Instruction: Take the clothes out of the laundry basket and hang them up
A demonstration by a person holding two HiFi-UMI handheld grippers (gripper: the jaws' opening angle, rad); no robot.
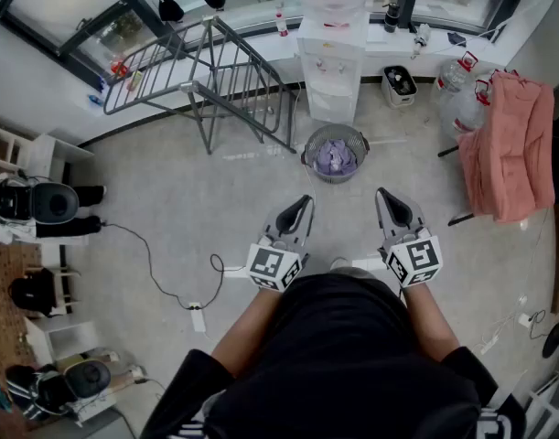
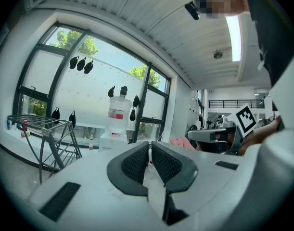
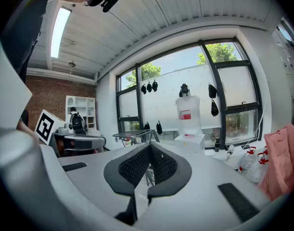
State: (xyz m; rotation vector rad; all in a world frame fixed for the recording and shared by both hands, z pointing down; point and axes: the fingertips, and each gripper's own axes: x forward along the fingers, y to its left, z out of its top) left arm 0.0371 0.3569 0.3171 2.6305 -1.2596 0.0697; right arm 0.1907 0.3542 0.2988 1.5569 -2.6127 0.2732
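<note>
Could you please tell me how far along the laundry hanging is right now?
Done: perhaps one pink garment hanging at the right. In hand: nothing; left gripper and right gripper are both shut and empty. Left: purple clothes lie in the laundry basket, and the drying rack looks bare.

Grey floor [image 1: 169, 204], big windows [image 3: 233, 88] (sunlit)

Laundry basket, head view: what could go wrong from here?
1. The left gripper and right gripper are both shut and empty. Reaching into the laundry basket like this would likely just push the purple clothes down.
2. A black cable lies on the floor on the side toward the drying rack, so there is a possible trip or snag on the way there.
3. The basket looks light, so a one-sided pull might tip it.
</note>
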